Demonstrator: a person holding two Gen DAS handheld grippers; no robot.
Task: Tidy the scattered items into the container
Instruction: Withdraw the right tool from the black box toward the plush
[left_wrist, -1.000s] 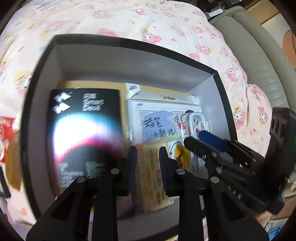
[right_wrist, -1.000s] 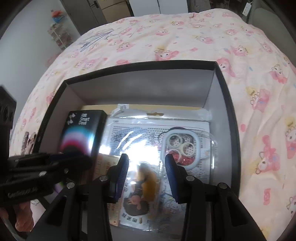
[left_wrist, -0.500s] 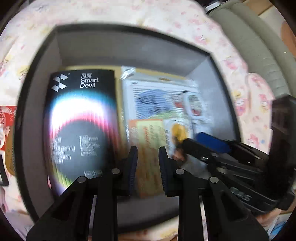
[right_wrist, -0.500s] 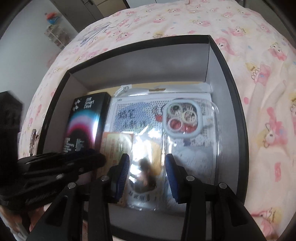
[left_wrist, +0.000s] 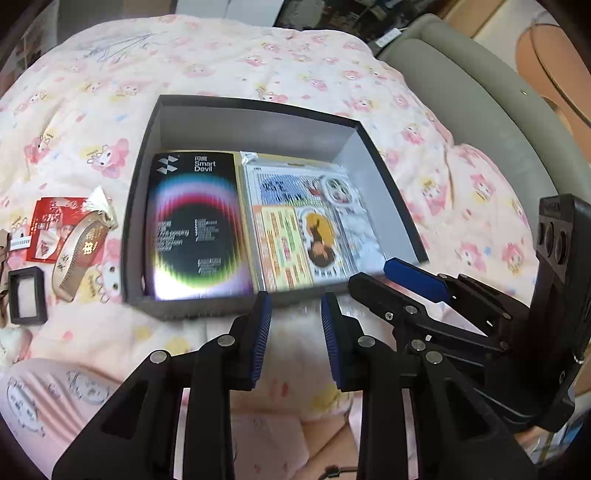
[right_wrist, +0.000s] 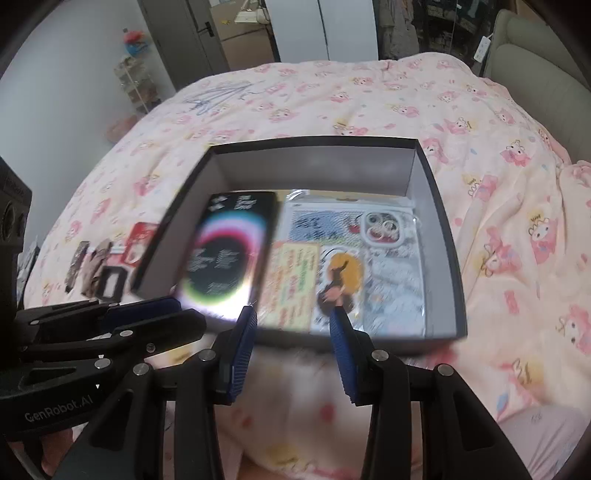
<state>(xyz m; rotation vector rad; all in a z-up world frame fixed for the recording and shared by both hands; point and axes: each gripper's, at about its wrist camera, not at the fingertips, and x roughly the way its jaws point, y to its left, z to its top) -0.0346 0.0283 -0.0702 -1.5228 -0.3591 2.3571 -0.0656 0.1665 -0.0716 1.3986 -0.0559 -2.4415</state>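
Hovering over the near edge of the dark box (left_wrist: 384, 192), the left claw (left_wrist: 295, 310) shows a narrow gap between its blue pads; its jaws have just been opening, and nothing sits between them. The right claw (right_wrist: 291, 321) hangs beside it with a somewhat wider gap, also empty, its fingertips over the box's near wall.

The box rests on a bed covered by a pink quilt (left_wrist: 221, 74) printed with cartoon figures. Inside, against the left wall, lies a black carton (left_wrist: 195, 225) marked "Smart Devil" with a rainbow ring. Beside it, filling the right part, lies a clear-wrapped phone case pack (left_wrist: 295, 184) with a white camera ring, and on top of that a yellow-orange card (left_wrist: 284, 251) and a small figure charm (left_wrist: 319, 236) on an orange oval.

Scattered items lie on the quilt left of the box: a wooden comb (left_wrist: 79, 251) close beside the box's wall, a red packet (left_wrist: 51, 229) touching the comb, and a small black frame (left_wrist: 26, 295) nearer the camera. In the right wrist view some dark wrapped pieces (right_wrist: 88, 266) also lie there, too blurred to identify. A grey padded headboard (left_wrist: 480, 110) borders the bed.
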